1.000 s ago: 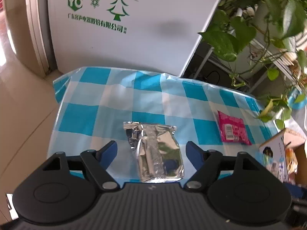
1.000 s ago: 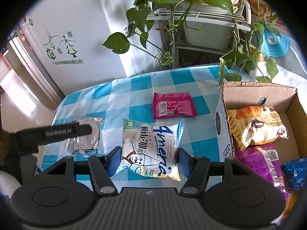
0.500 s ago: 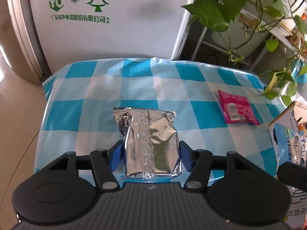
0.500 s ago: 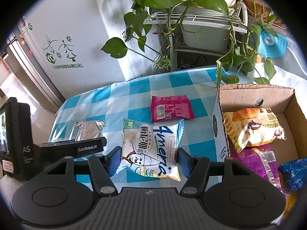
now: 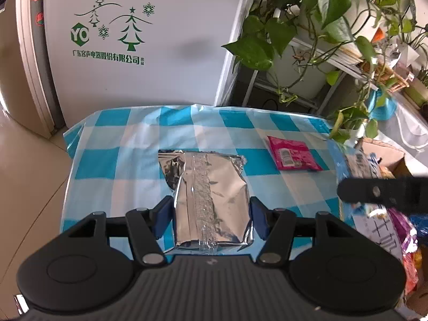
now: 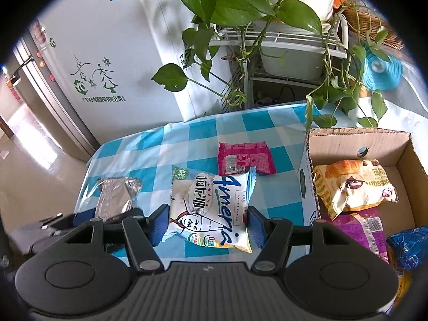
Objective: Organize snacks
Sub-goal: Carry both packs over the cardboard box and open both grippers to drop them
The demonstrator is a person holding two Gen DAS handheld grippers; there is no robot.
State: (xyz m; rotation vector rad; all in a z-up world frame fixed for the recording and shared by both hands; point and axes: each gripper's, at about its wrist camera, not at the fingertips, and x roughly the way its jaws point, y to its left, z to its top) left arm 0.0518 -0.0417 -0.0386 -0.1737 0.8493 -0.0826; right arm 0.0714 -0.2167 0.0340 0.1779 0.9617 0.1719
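Observation:
My left gripper [image 5: 211, 218] is shut on a silver foil snack pack [image 5: 208, 195], held above the blue-checked tablecloth [image 5: 128, 144]. My right gripper [image 6: 207, 223] is shut on a white snack bag printed "4meris" [image 6: 211, 208], held above the table to the left of the cardboard box [image 6: 358, 139]. A pink snack pack [image 6: 246, 157] lies flat on the cloth; it also shows in the left wrist view [image 5: 293, 156]. The silver pack [image 6: 115, 196] and left gripper [image 6: 80, 219] show at lower left in the right wrist view.
The box holds a yellow croissant bag [image 6: 353, 187], a purple pack [image 6: 358, 230] and a blue pack [image 6: 409, 246]. A potted vine [image 6: 240, 2] on a white rack hangs over the table's far edge. A white appliance [image 5: 139, 40] stands behind the table.
My left gripper closed on the silver pack and lifted it off the cloth. My right gripper kept hold of the white bag and rose slightly.

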